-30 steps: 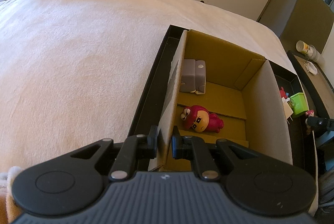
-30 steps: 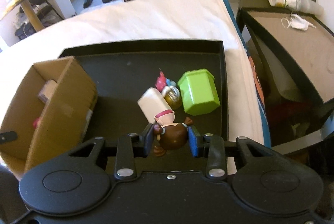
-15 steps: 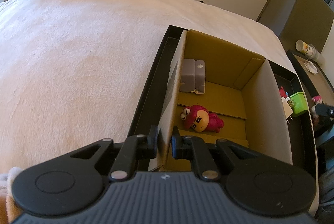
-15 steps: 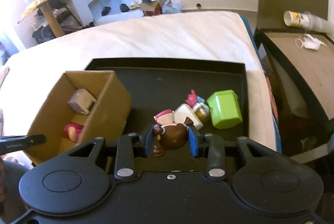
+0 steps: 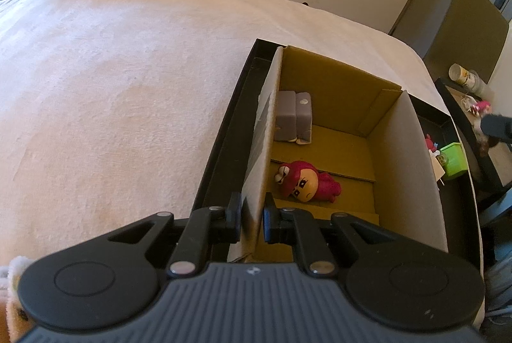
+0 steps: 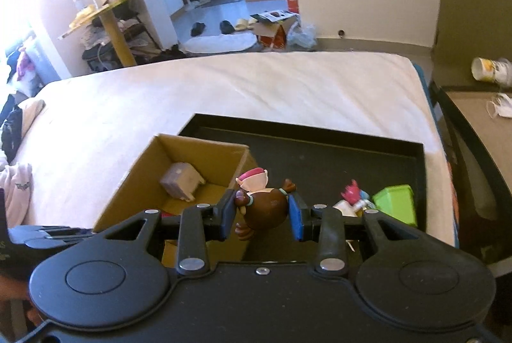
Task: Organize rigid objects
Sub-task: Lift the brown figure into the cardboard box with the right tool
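Brown cardboard fills the left wrist view: an open cardboard box [image 5: 339, 106] stands inside a shallow black tray [image 5: 224, 131] that lies on the bed [image 5: 112, 80], toward the bed's right edge. The left hand-held gripper [image 5: 252, 215] is clenched on the box's near left wall, one pad outside and one inside. On the box floor a grey block [image 5: 292, 115] sits against the left wall toward the far end, and a red figurine [image 5: 304, 183] lies on its side nearer the gripper. Beyond the box's right wall, at the tray's right edge, a green container [image 5: 452, 159] shows. In the right wrist view the right hand-held gripper [image 6: 262, 211] is grasping a brown figurine [image 6: 265, 208] with a pink-and-white cap, held above the tray [image 6: 320, 151] just beside the box's [image 6: 134, 183] right wall. The grey block [image 6: 180, 183] is visible in the box. The green container [image 6: 395, 203] and a small pink-topped toy [image 6: 350, 194] sit near the tray's right edge.
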### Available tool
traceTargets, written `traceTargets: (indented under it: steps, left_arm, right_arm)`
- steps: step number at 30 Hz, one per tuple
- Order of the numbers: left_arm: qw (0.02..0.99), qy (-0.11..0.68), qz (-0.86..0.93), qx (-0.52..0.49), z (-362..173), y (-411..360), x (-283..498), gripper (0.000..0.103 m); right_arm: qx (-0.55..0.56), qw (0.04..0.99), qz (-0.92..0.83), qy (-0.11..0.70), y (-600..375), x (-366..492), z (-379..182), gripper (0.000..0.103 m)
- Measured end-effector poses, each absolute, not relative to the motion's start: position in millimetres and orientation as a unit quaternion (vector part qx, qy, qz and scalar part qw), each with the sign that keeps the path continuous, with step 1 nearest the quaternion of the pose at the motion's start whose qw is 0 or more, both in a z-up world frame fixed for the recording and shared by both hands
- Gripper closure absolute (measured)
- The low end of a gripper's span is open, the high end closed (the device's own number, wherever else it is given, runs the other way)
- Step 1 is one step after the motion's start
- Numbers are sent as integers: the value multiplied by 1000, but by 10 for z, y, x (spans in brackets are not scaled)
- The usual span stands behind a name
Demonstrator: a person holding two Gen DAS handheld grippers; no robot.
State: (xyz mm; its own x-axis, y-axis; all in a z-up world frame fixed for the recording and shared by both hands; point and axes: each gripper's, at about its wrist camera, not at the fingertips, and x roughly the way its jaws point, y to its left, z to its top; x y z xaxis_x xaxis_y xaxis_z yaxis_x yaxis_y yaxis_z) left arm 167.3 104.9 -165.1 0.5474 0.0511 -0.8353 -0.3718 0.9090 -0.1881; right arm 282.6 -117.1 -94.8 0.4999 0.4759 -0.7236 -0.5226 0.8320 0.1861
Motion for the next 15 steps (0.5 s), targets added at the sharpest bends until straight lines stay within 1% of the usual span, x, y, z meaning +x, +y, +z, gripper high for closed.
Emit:
traceTargets:
  steps: [8, 15]
  left_arm:
    - [863, 457, 118, -180, -1664, 1078, 1660, 91]
    - [864, 455, 115, -185, -1670, 1087, 1657, 91]
  right_arm:
    - [-37, 860, 311, 403, -904, 2804, -895, 68]
    - [-46, 850, 328, 410, -644, 2784, -957, 68]
